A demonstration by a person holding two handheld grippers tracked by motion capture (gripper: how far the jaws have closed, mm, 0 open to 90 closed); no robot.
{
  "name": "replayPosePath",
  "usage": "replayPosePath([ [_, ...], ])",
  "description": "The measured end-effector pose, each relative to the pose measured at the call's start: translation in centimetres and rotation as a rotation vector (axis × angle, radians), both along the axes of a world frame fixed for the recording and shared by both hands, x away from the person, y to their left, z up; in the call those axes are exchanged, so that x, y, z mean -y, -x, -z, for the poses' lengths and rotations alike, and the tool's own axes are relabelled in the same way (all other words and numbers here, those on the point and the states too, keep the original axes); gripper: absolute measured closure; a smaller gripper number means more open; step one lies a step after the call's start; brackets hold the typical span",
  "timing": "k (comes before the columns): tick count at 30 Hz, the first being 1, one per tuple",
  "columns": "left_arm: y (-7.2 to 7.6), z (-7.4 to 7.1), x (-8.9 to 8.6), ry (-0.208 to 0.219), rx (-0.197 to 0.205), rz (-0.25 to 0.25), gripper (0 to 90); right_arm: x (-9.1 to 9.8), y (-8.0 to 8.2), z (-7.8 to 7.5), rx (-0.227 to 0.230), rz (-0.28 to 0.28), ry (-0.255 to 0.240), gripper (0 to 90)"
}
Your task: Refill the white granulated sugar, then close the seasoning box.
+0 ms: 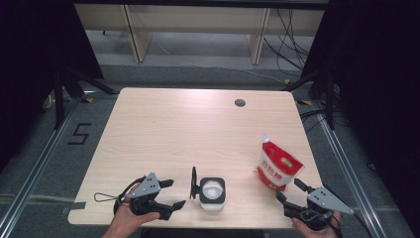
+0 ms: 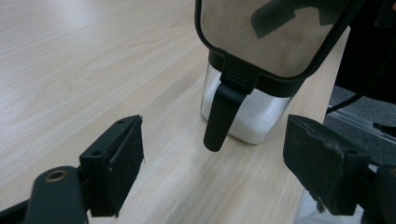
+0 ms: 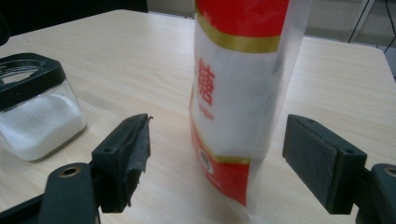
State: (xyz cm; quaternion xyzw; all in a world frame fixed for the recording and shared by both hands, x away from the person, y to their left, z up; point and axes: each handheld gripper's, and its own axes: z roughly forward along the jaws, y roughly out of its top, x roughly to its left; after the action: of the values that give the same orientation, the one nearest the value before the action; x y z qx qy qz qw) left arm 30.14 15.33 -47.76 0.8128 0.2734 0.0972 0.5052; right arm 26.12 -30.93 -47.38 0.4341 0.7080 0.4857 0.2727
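Upright, sugar bag (image 1: 278, 167) stood on counter (image 1: 198, 129), long axis vertical; right tool (image 1: 291, 191) released, left tool (image 1: 172, 193) released beside jar (image 1: 212, 193).

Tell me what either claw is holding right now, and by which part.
Nothing is held. The left claw stands open before the sugar jar; the right claw stands open around the sugar bag.

so the light wood surface (image 1: 163, 129) has a small dark round hole (image 1: 240, 103) near its far edge, a floor marking "5" (image 1: 79, 134) left of it, loose cables (image 1: 289, 44) beyond it.
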Motion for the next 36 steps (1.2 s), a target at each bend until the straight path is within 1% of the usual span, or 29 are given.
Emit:
replayPosePath([
  [1, 0.0, -0.1, 0.0, 0.007, 0.001, -0.007, 19.9, 0.0, 0.0, 0.0, 0.015, -0.013, 0.011, 24.4],
  [2, 0.0, -0.1, 0.0, 0.008, 0.002, -0.011, 19.9, -0.1, 0.2, -0.1, 0.007, -0.006, 0.002, 24.6],
  [3, -0.1, -0.3, -0.2, -0.02, 0.001, -0.017, 19.9, 0.0, 0.3, 0.0, 0.004, -0.016, 0.005, 25.0],
  [4, -0.1, -0.3, -0.1, -0.004, 0.004, -0.015, 19.9, 0.1, 0.2, 0.0, 0.037, -0.017, 0.024, 25.0],
  [5, -0.1, -0.4, -0.1, -0.012, 0.01, -0.01, 20.0, 0.1, 0.2, 0.0, 0.041, -0.017, 0.026, 25.0],
  [6, -0.1, -0.4, 0.0, -0.006, -0.002, -0.016, 20.1, 0.0, 0.3, 0.0, 0.016, -0.02, 0.013, 24.9],
  [7, -0.2, -0.5, -0.1, -0.011, 0.007, -0.001, 20.2, 0.0, 0.4, 0.1, 0.01, -0.017, 0.015, 24.9],
  [8, -0.1, -0.5, 0.1, 0.014, -0.009, -0.01, 20.2, -0.1, 0.5, 0.1, -0.012, -0.022, -0.003, 24.9],
  [10, 0.0, -0.7, 0.1, 0.023, -0.024, -0.009, 21.0, 0.0, 0.5, 0.1, -0.015, -0.016, 0.006, 24.9],
  [12, 0.1, -0.7, 0.2, 0.035, -0.034, -0.023, 22.2, 0.1, 0.3, 0.2, 0.004, -0.042, 0.026, 25.1],
  [13, 0.2, -0.8, 0.1, 0.029, -0.036, -0.021, 23.1, -0.1, 0.5, 0.3, -0.02, -0.036, 0.005, 25.1],
  [14, 0.2, -0.8, 0.0, 0.023, -0.036, -0.018, 24.5, 0.0, 0.3, 0.3, 0.002, -0.046, 0.036, 25.1],
  [15, 0.1, -0.9, 0.0, 0.032, -0.039, -0.015, 26.3, -0.2, 0.6, 0.2, -0.028, -0.026, 0.013, 25.1],
  [16, 0.1, -0.9, 0.0, 0.041, -0.027, -0.003, 29.3, -0.1, 0.5, 0.3, -0.019, -0.037, 0.024, 25.1],
  [17, 0.1, -1.1, -0.1, 0.042, -0.041, 0.003, 34.3, -0.1, 0.4, 0.2, -0.006, -0.047, 0.036, 25.2],
  [19, 0.3, -1.3, -0.1, 0.058, -0.043, 0.005, 43.4, -0.2, 0.7, 0.2, -0.025, -0.022, 0.01, 25.6],
  [20, 0.3, -1.4, -0.2, 0.047, -0.011, 0.021, 50.7, -0.2, 0.7, 0.1, -0.028, -0.02, 0.007, 25.6],
  [21, 0.4, -1.5, -0.2, 0.035, 0.002, -0.001, 55.1, -0.1, 0.6, 0.2, -0.011, -0.032, 0.02, 25.6],
  [23, 0.3, -1.6, -0.2, 0.062, 0.046, -0.016, 66.9, -0.2, 0.6, 0.2, -0.014, -0.033, 0.019, 25.7],
  [24, 0.2, -1.6, -0.3, 0.049, 0.065, -0.022, 71.8, -0.2, 0.7, 0.2, -0.016, -0.035, 0.02, 25.7],
  [25, 0.1, -1.7, -0.3, 0.049, 0.077, -0.027, 76.9, -0.3, 0.8, 0.2, -0.024, -0.027, 0.018, 25.8],
  [26, 0.1, -1.7, -0.2, 0.05, 0.08, -0.032, 80.6, -0.1, 0.6, 0.2, 0.004, -0.038, 0.045, 26.0],
  [27, 0.0, -1.8, -0.1, 0.049, 0.081, -0.025, 83.7, -0.1, 0.6, 0.2, 0.005, -0.039, 0.049, 26.0],
  [28, 0.0, -1.9, 0.1, 0.062, 0.072, -0.02, 85.9, -0.2, 0.6, 0.1, -0.001, -0.041, 0.051, 26.0],
  [29, 0.0, -1.9, 0.3, 0.053, 0.077, -0.008, 87.5, -0.2, 0.6, 0.2, 0.003, -0.041, 0.057, 26.0],
  [33, 0.2, -2.4, 1.1, 0.043, 0.079, 0.003, 89.1, -0.2, 0.8, 0.2, -0.016, -0.04, 0.034, 26.0],
  [34, 0.1, -2.5, 1.2, 0.038, 0.088, 0.015, 89.2, -0.1, 0.8, 0.2, -0.002, -0.034, 0.056, 26.2],
  [35, 0.1, -2.5, 1.4, 0.053, 0.078, 0.012, 89.2, 0.0, 0.7, 0.2, 0.014, -0.035, 0.064, 26.2],
  [36, -0.1, -2.6, 1.5, 0.051, 0.087, 0.027, 89.2, 0.0, 0.7, 0.2, 0.017, -0.034, 0.069, 26.2],
])
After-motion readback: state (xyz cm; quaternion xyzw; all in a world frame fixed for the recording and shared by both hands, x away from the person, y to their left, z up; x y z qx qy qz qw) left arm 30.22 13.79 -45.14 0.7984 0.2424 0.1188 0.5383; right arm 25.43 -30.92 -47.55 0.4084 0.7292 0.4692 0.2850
